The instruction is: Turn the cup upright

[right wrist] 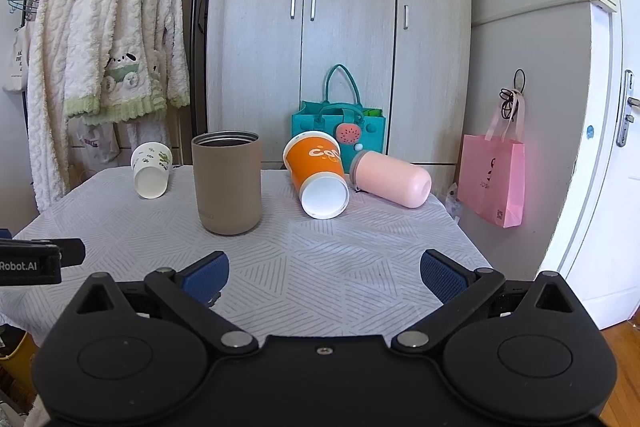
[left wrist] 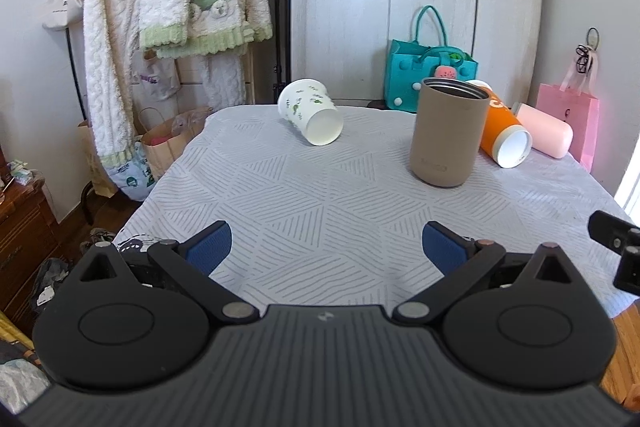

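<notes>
On far half of table (right wrist: 360,267): white cup (left wrist: 312,111) w/ green prints lying on side at left, orange cup (right wrist: 319,179) on side at right, touching pink bottle (right wrist: 390,177). Tan tumbler (right wrist: 227,182) already upright betw. them. Risk: round cups may roll off if bumped; grabbing orange one could knock bottle. Left claw (left wrist: 327,251) spread wide, holds nothing. Right claw (right wrist: 325,275) same, touching nothing.

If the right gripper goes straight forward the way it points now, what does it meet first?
Probably the orange paper cup, lying on its side with its mouth toward the camera. The right gripper is open over bare tablecloth; the upright tan tumbler stands left of that line. Depth is unclear.
</notes>
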Demonstrator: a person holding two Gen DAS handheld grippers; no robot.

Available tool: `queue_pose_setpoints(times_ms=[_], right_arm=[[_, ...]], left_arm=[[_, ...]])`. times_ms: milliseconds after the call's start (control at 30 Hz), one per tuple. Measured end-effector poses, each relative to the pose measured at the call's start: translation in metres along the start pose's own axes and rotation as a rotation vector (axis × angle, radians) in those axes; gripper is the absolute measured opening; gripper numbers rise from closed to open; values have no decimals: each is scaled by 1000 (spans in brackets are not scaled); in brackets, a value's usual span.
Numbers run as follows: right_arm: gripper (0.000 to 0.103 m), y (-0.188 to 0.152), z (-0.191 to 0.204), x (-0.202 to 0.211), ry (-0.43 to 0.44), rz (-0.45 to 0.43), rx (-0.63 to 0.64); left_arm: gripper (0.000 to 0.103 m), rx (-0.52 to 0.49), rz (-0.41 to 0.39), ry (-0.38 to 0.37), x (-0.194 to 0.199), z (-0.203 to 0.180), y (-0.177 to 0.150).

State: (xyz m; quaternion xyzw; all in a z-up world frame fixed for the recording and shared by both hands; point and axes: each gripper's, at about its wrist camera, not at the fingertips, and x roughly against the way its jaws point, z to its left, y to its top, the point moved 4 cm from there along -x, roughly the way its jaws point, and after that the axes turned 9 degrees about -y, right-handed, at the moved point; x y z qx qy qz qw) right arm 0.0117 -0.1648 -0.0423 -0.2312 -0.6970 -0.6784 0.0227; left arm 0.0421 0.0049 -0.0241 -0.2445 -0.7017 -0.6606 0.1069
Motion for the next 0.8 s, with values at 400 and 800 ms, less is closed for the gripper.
queue_pose_setpoints(times_ms=[400, 800], right_arm=[[103, 0, 2, 1, 1, -3, 12], [103, 0, 2, 1, 1, -3, 12]], left_arm=[[103, -37, -21, 9, 6, -9, 0], [103, -34, -14, 2, 5, -8, 0]])
